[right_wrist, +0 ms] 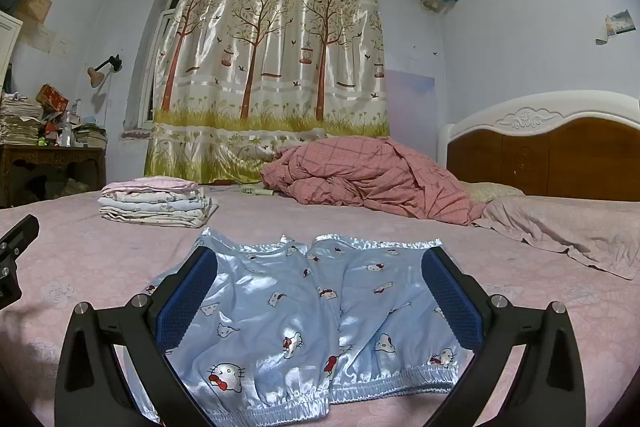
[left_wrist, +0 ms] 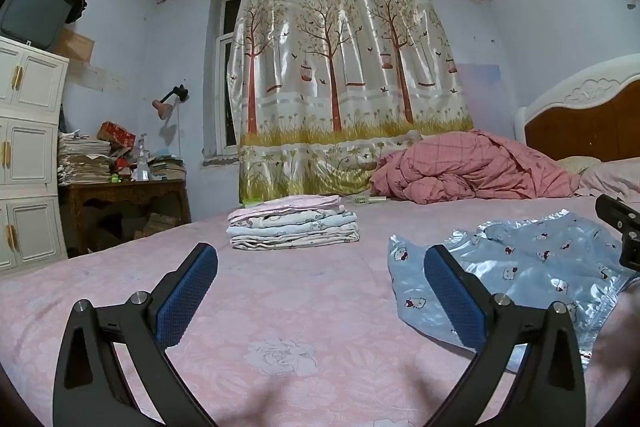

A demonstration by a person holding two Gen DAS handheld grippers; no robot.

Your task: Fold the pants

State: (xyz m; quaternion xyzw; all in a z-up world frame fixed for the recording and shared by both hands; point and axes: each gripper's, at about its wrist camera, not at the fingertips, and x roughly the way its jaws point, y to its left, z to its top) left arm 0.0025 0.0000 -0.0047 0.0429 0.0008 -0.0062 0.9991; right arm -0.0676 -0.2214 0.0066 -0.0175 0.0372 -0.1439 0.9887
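Shiny light-blue pants (right_wrist: 304, 311) printed with cartoon cats lie spread on the pink bedsheet (right_wrist: 100, 259), elastic waistband nearest the camera, legs pointing away. My right gripper (right_wrist: 320, 291) hovers just above them, wide open, its blue pads (right_wrist: 188, 295) straddling the cloth without pressing it. In the left wrist view the same pants (left_wrist: 520, 267) lie to the right. My left gripper (left_wrist: 320, 291) is open over bare sheet, its right pad (left_wrist: 452, 295) at the pants' left edge. The other gripper's black body (left_wrist: 624, 231) shows at the right edge.
A stack of folded clothes (left_wrist: 292, 223) sits farther back on the bed. A crumpled pink plaid quilt (right_wrist: 372, 175) and pillows lie by the headboard (right_wrist: 560, 155). A tree-print curtain (left_wrist: 344, 75), a cluttered desk (left_wrist: 120, 187) and white cabinets (left_wrist: 28, 155) stand beyond the bed.
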